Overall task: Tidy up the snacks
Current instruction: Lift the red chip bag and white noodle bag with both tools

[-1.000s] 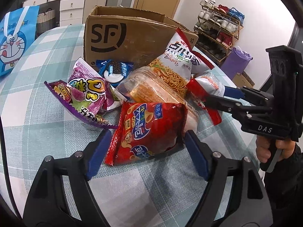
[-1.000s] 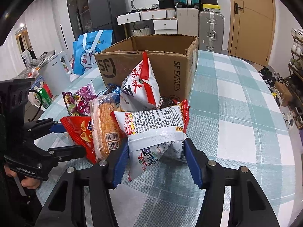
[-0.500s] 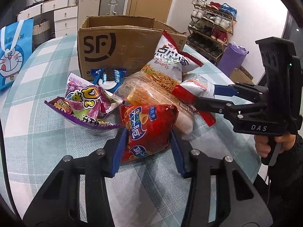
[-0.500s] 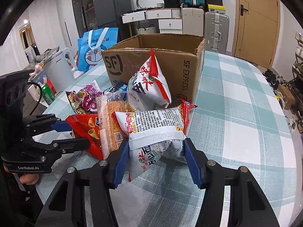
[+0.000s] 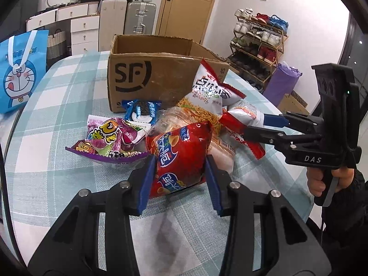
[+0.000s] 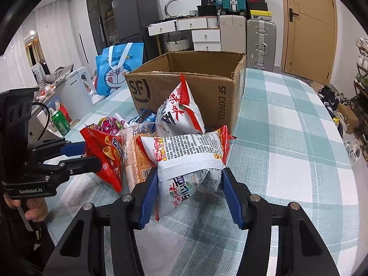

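Note:
My left gripper (image 5: pixel 179 179) is shut on a red snack bag (image 5: pixel 179 158) and holds it lifted off the checked table; the bag also shows in the right wrist view (image 6: pixel 105 154). My right gripper (image 6: pixel 189 195) is shut on a white and red snack bag (image 6: pixel 191 158), seen from the side in the left wrist view (image 5: pixel 243 117). An open SF cardboard box (image 5: pixel 147 78) stands behind the snack pile, its top open (image 6: pixel 202 69).
Left on the table by the box are a purple candy bag (image 5: pixel 110 142), a blue Oreo pack (image 5: pixel 142 110), a clear pack of biscuits (image 6: pixel 138 158) and an upright white noodle-snack bag (image 6: pixel 179 112). A blue Doraemon bag (image 5: pixel 18 73) stands at the far left. The table edge curves right (image 6: pixel 340 161).
My left gripper closed on the red bag and raised it. My right gripper kept its hold on the white bag and rose slightly.

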Demonstrator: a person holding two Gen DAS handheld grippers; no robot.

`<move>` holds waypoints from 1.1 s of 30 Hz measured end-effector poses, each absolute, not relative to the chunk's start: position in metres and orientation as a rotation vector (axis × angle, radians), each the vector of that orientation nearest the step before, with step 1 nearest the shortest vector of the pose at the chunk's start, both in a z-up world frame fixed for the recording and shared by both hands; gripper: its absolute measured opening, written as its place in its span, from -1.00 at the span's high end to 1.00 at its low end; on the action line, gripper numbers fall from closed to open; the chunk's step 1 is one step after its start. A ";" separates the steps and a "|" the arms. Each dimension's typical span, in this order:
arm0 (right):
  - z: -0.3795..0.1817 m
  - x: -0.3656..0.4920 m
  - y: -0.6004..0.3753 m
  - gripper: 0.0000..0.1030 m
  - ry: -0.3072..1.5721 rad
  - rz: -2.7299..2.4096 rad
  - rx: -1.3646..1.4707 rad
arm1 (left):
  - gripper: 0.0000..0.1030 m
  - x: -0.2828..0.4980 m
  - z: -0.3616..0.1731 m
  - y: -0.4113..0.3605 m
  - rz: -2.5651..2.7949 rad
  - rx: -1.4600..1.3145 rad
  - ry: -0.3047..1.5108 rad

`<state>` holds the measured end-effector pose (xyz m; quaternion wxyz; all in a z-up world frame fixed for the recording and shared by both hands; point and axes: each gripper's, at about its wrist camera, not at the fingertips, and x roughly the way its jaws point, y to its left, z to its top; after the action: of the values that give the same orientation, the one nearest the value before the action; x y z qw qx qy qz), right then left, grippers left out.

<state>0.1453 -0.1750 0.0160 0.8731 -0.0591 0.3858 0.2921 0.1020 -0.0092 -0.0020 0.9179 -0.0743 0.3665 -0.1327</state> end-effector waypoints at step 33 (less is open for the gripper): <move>0.049 0.125 -0.185 0.12 0.719 0.746 -0.022 | 0.26 0.083 0.029 -0.009 -0.282 -0.188 0.686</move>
<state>0.1246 -0.1852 0.0485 0.8687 -0.0105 0.3434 0.3567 0.0828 -0.0088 0.0286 0.9277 -0.0917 0.3349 -0.1374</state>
